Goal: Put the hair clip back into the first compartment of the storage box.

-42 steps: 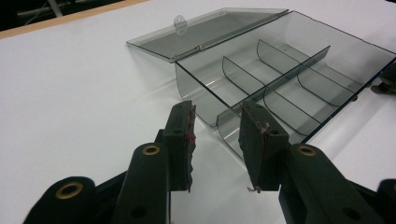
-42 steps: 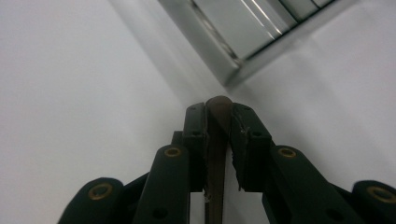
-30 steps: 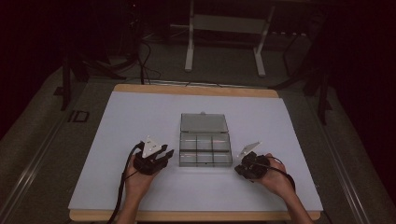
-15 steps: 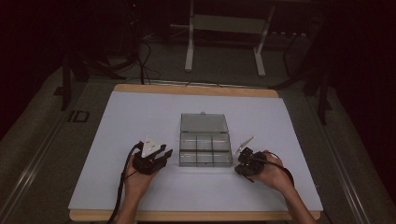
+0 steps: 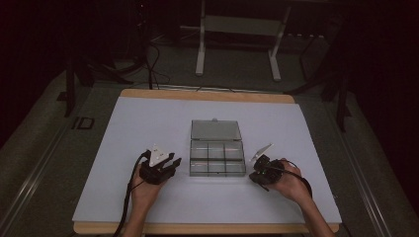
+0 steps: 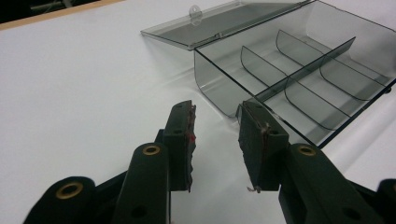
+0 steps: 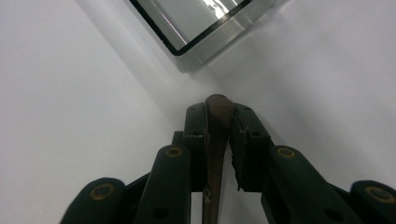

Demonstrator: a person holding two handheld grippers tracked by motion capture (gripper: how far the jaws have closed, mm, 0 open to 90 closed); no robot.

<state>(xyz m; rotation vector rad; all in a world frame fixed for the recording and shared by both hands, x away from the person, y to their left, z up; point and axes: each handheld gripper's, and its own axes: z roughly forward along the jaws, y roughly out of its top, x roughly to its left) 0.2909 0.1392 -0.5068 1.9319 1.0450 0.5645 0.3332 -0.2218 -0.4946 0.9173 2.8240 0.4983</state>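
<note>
Right gripper (image 7: 219,109): fingers (image 7: 196,135) clenched on a thin, flat brown piece (image 7: 215,140) standing on edge between the pads; the jaws have just been closing on it. The gripper hangs low over the white table (image 7: 70,93), just short of the near right corner of the clear compartment box (image 7: 205,32). Left gripper (image 6: 217,121): fingers released, pads apart with nothing between them, just beside the box's near left corner, not touching. In the high view the box (image 5: 217,159) lies at mid-table between both grippers, base divided into compartments, its hinged lid (image 5: 216,130) laid open flat on the far side.
</note>
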